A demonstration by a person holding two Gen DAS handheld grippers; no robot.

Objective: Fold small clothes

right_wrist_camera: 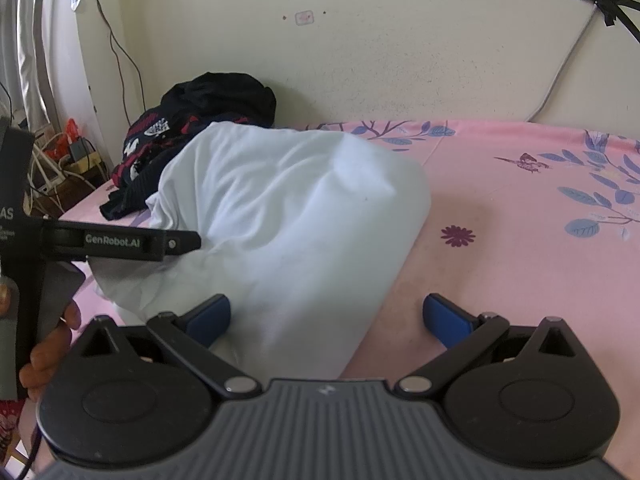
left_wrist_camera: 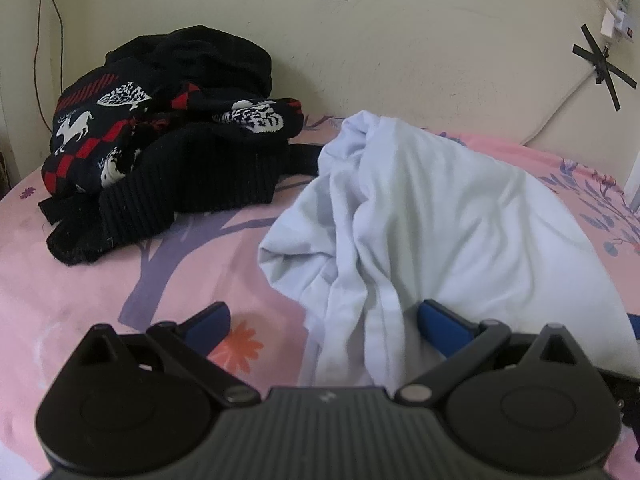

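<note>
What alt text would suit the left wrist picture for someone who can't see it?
A crumpled pale blue garment lies on a pink floral bedsheet, its near edge between the open left gripper. A heap of black, red and white knitwear sits behind, by the wall.

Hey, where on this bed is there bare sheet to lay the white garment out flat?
The widest bare stretch of pink sheet lies right of the white garment, running to the wall. A smaller patch sits ahead of the left tongs, between the dark sweater pile and the garment. The far left corner is crowded.
</note>
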